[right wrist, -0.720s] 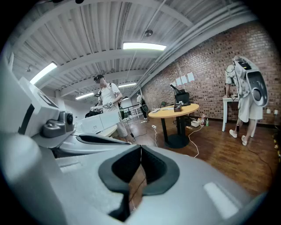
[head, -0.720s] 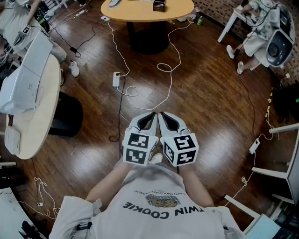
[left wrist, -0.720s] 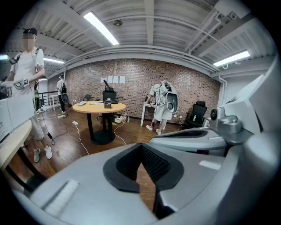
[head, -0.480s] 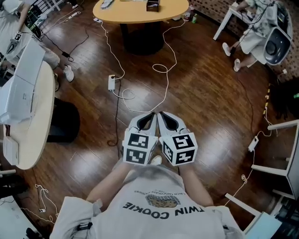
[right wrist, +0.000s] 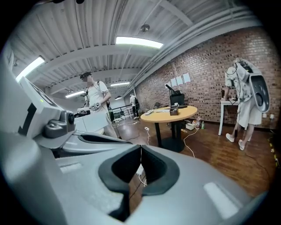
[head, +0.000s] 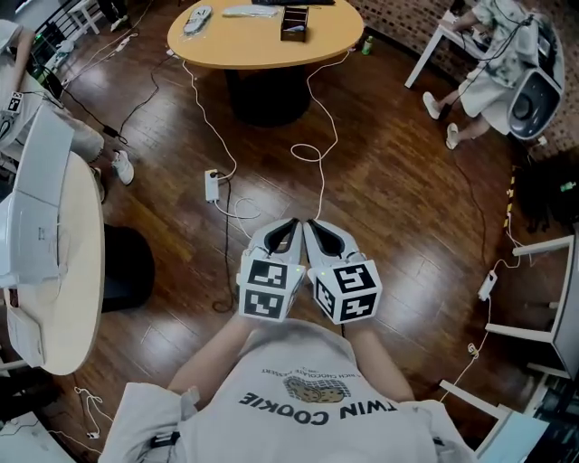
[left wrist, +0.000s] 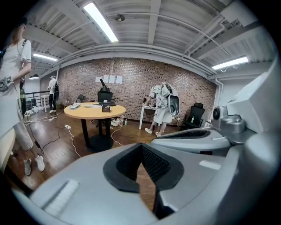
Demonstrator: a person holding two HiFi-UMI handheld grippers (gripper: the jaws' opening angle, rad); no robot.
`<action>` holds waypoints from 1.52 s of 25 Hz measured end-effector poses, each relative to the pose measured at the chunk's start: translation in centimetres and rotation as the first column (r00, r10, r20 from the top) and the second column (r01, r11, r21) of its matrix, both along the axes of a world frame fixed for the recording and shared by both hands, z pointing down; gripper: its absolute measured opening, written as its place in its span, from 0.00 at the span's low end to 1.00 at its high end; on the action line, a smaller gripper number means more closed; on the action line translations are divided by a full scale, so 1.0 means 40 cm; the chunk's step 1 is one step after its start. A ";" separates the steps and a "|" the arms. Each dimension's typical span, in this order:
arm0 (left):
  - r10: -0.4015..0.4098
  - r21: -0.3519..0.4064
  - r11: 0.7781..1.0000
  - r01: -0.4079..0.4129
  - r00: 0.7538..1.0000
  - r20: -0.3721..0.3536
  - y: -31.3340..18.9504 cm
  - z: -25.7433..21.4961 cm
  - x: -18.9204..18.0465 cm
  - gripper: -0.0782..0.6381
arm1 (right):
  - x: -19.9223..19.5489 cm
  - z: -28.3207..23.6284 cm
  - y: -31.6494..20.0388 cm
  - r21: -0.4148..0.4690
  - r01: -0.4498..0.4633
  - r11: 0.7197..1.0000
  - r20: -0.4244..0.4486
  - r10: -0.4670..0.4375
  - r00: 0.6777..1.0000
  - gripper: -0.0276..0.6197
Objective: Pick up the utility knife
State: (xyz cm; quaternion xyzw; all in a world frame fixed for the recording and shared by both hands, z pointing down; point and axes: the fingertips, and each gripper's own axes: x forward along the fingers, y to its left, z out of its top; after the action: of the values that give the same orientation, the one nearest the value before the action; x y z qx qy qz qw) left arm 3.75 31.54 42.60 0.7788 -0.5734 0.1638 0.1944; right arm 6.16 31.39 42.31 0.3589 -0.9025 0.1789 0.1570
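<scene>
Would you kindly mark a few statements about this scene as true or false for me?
1. The left gripper and right gripper are both shut and empty. True.
2. A small black box sits on the round wooden table. True.
3. Both grippers hover directly over that table. False: they are held over the wooden floor, short of the table.
4. The white power strip lies on the table. False: it lies on the floor.

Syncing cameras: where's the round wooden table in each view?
Head view: round wooden table at top centre.
Left gripper view: left of centre, mid-height.
Right gripper view: just right of centre.
Shared landmark: dark box on its top.
</scene>
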 end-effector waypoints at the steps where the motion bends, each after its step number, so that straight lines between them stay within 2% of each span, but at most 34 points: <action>1: 0.004 0.000 1.000 -0.004 1.000 0.000 -0.017 -0.003 -0.020 0.12 | -0.020 -0.003 -0.017 0.002 -0.005 1.000 -0.004 0.005 1.000 0.04; 10: 0.036 0.006 0.999 -0.036 0.999 -0.014 -0.129 -0.009 -0.194 0.12 | -0.195 -0.017 -0.128 0.033 -0.020 0.999 -0.040 0.021 0.999 0.04; 15: 0.049 0.005 0.999 -0.049 0.999 -0.021 -0.164 -0.002 -0.233 0.12 | -0.231 -0.006 -0.163 0.029 -0.033 0.999 -0.059 0.034 0.998 0.04; 25: 0.079 -0.021 0.997 -0.080 0.997 -0.021 -0.278 0.034 -0.215 0.12 | -0.217 0.036 -0.278 -0.005 -0.057 0.998 -0.054 0.057 0.997 0.04; 30: 0.075 -0.019 0.997 -0.075 0.997 0.001 -0.395 0.037 -0.190 0.12 | -0.190 0.052 -0.392 -0.017 -0.052 0.998 -0.043 0.051 0.998 0.04; 34: 0.059 -0.027 0.998 -0.059 0.998 -0.021 -0.517 0.040 -0.157 0.12 | -0.161 0.053 -0.519 -0.021 -0.037 0.999 -0.031 0.036 0.999 0.04; 38: 0.042 -0.017 0.999 -0.042 0.999 -0.005 -0.638 0.027 -0.126 0.12 | -0.130 0.042 -0.640 -0.020 -0.020 1.000 -0.019 0.020 1.000 0.04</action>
State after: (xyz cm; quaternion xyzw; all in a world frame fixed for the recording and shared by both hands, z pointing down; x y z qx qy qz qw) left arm -1.30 6.02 43.70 0.7894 -0.5551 0.1708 0.1988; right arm 0.97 5.79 44.00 0.3680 -0.8955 0.1864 0.1673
